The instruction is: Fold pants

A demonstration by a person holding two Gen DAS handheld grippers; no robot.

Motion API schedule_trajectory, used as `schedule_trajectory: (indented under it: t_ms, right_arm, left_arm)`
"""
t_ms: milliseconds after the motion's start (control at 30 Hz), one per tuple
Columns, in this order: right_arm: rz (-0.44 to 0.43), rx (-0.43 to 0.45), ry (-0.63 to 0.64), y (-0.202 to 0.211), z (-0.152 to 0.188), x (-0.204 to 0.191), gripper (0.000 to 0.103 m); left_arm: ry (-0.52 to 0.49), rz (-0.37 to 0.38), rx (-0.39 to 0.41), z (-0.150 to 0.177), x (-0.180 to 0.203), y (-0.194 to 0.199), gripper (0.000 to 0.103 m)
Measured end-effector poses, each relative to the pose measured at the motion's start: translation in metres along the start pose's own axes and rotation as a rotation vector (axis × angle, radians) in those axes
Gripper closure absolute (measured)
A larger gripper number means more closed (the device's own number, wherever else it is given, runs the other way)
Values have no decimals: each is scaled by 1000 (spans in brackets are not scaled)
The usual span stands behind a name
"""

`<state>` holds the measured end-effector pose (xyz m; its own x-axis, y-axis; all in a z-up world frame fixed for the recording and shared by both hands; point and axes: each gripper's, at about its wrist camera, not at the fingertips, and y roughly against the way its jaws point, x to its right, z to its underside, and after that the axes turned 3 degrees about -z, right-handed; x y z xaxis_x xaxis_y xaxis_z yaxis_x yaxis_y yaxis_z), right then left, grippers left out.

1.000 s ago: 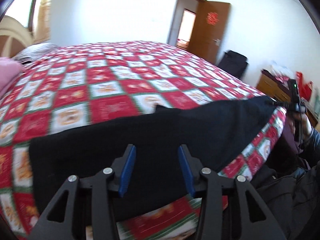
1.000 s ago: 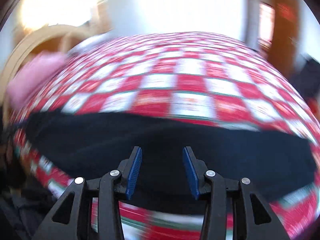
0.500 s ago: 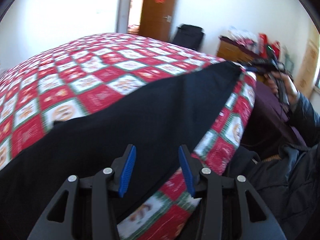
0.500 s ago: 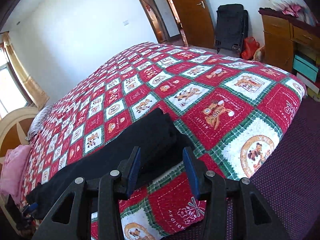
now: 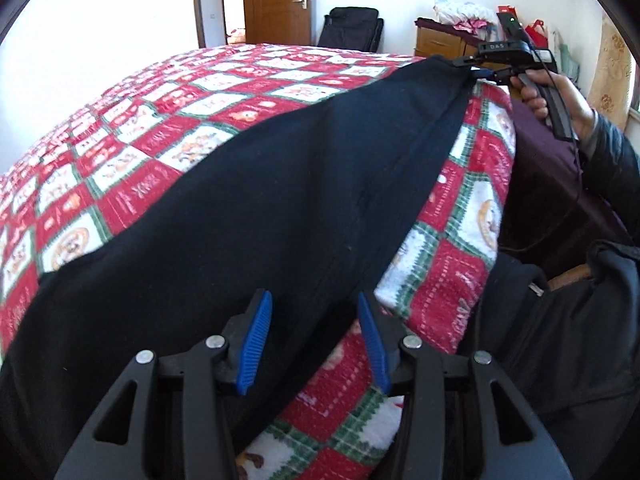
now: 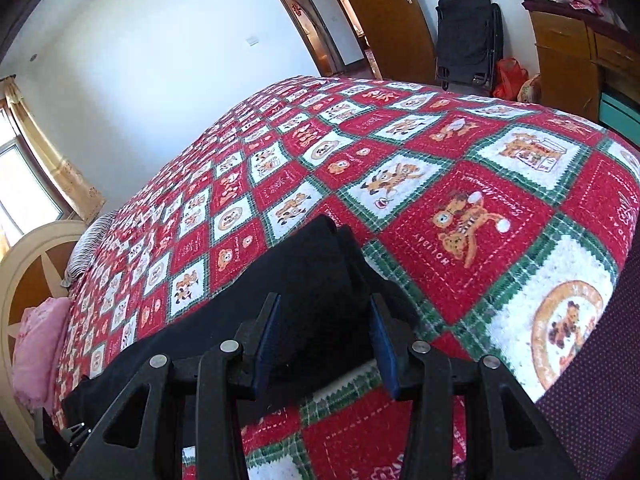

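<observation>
since half a second ago both cameras are sitting closer over the pants (image 5: 280, 184), and the right gripper (image 5: 478, 69) is now reaching the far end of the cloth where before it was hovering just off it. the pants are lying as a long dark band along the near edge of the bed, on the red, white and green checked bedspread (image 5: 168, 112), stretching from under the left gripper (image 5: 316, 340) out to the far right corner. in the right wrist view the pants (image 6: 280, 300) are running off to the left toward the headboard (image 6: 24, 280).

the left gripper's blue jaws are standing apart, with the cloth's near edge lying between them, not pinched. the right gripper (image 6: 326, 342) is also showing its jaws apart over the folded end of the cloth. the person's right hand (image 5: 560, 100) is gripping its handle.

further out, a pink bundle (image 6: 38, 344) is resting near the headboard, a wooden door (image 5: 276, 0) is standing at the far wall, and a wooden dresser (image 6: 568, 52) is at the right.
</observation>
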<state>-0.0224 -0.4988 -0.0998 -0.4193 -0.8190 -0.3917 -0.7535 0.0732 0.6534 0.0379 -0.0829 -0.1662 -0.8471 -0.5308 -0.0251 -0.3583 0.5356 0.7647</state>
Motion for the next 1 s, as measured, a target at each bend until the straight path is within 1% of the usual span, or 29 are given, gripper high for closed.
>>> schedule_trajectory:
  t_ms: [33, 67, 100, 133, 200, 233, 267, 300, 333, 400, 500, 600, 667, 800, 900, 1000]
  right_arm:
    - [-4, 1, 5, -1, 0, -1, 59]
    - [-4, 2, 9, -2, 1, -2, 63]
    - [-4, 2, 15, -3, 1, -2, 70]
    - [-10, -1, 22, -5, 2, -3, 73]
    - [-15, -1, 30, -7, 3, -5, 87]
    - [-15, -1, 36, -8, 3, -5, 90]
    - [-16, 0, 42, -9, 2, -6, 94]
    - [-19, 2, 50, -9, 2, -7, 95]
    - [-25, 10, 58, -7, 1, -8, 95]
    - [-39, 26, 75, -3, -3, -12, 96]
    - [-58, 60, 106, 9, -10, -17, 96]
    - [-89, 84, 120, 21, -14, -20, 96]
    - [-85, 92, 129, 28, -13, -19, 96]
    - [-53, 42, 102, 18, -5, 1, 96]
    - [-51, -4, 45, 4, 1, 20, 96]
    - [-87, 6, -5, 7, 5, 30, 95]
  left_arm:
    - [2, -6, -3, -1, 0, -1, 56]
    - [3, -15, -3, -2, -1, -1, 56]
    - [7, -23, -6, -3, -1, -1, 56]
    - [9, -25, -14, -4, -1, -3, 56]
    - [6, -37, -20, -6, -1, -5, 59]
    - [6, -44, -21, -7, -1, -5, 68]
    - [11, -51, -19, -8, -2, -4, 84]
    - [26, -51, -17, -9, -6, -2, 88]
    - [56, -30, -2, -9, -12, 1, 89]
    - [99, -11, 31, -10, -20, 10, 93]
    - [111, -26, 58, -9, -25, 21, 96]
    - [118, 19, 74, -5, -24, 30, 96]
    - [99, 36, 55, 0, -17, 26, 96]
    - [62, 27, -13, 12, -9, 4, 96]
    - [77, 43, -3, 14, -12, 3, 96]
    - [97, 54, -7, 13, -14, 5, 92]
